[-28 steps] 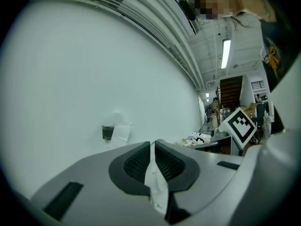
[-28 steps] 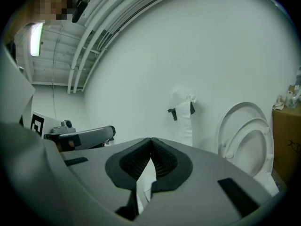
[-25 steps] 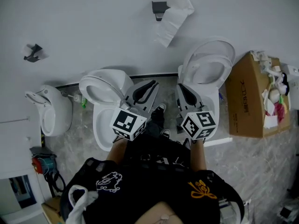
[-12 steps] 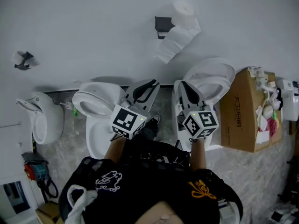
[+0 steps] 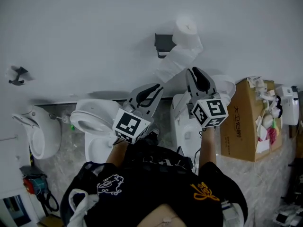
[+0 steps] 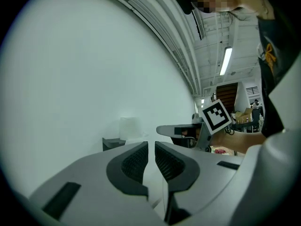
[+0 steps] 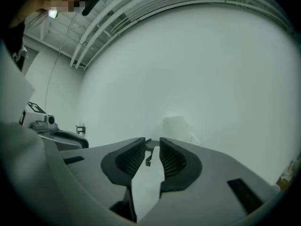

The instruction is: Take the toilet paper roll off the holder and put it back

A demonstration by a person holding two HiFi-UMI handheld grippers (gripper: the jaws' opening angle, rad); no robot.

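The white toilet paper roll [image 5: 185, 31] sits on a black holder [image 5: 163, 41] fixed to the wall, with a loose tail of paper [image 5: 171, 64] hanging down to the left. My right gripper [image 5: 196, 73] is raised just below the roll. Its jaws are opening a little and nothing is between them. In the right gripper view the roll [image 7: 176, 126] lies just past the right gripper [image 7: 152, 147]. My left gripper [image 5: 152, 90] stays lower and to the left, shut and empty. The left gripper view shows the roll [image 6: 129, 127] and holder [image 6: 113, 143] ahead of the left gripper [image 6: 151, 149].
Below the holder stand two white toilets [image 5: 92, 122] [image 5: 182, 122], with a urinal [image 5: 35, 129] at the far left. An open cardboard box [image 5: 244, 122] full of odds and ends stands on the floor at the right. A small black bracket [image 5: 16, 74] is on the wall at the left.
My right gripper has risen from over the right toilet to just under the roll. The left gripper has barely moved, and the head view has tilted up the wall.
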